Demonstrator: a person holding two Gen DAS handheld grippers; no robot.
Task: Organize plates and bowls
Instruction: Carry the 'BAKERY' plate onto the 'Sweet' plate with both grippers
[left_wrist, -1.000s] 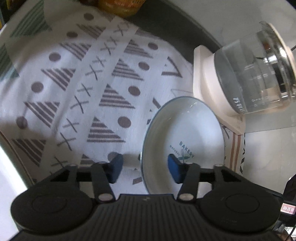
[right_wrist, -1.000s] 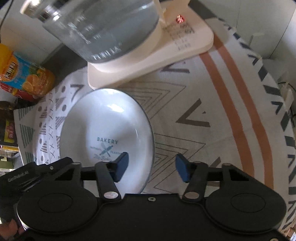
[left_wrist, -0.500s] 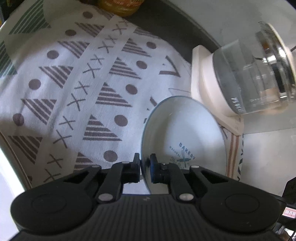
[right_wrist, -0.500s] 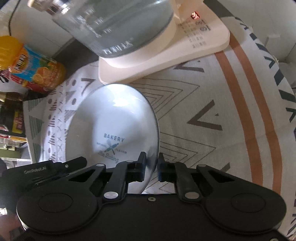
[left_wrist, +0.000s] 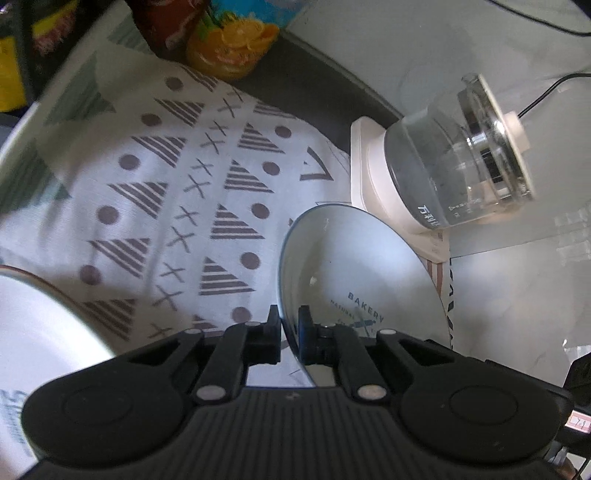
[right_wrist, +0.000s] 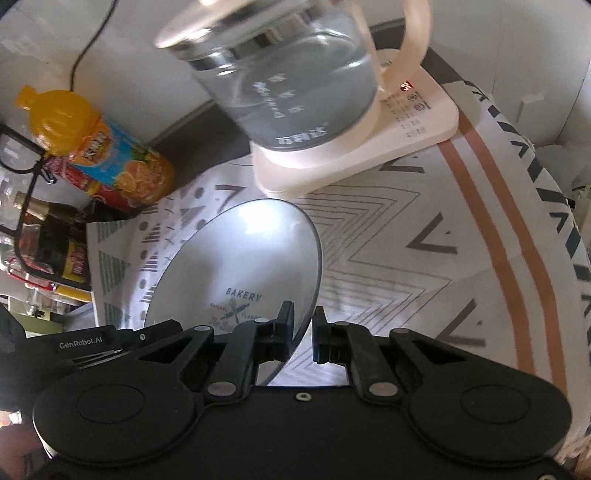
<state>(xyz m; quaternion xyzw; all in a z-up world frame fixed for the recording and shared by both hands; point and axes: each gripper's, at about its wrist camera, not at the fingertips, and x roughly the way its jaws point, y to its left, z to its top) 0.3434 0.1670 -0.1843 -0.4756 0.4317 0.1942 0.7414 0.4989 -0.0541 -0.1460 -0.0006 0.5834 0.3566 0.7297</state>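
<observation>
A white plate (left_wrist: 354, 269) with a thin blue rim and a "BAKERY" print is held off the patterned cloth by both grippers. My left gripper (left_wrist: 289, 332) is shut on the plate's left rim. My right gripper (right_wrist: 302, 326) is shut on the plate's (right_wrist: 240, 258) right rim. The plate is tilted. Another white dish (left_wrist: 33, 332) shows at the lower left of the left wrist view.
A glass kettle (right_wrist: 280, 74) on a cream base (right_wrist: 369, 147) stands just behind the plate. An orange juice bottle (right_wrist: 96, 147) and dark bottles (right_wrist: 55, 236) stand at the back left. The patterned cloth (right_wrist: 424, 266) spreads to the right.
Both grippers closed on the plate's opposite rims and have lifted it off the cloth. More of the kettle, the bottles and a second dish have come into view.
</observation>
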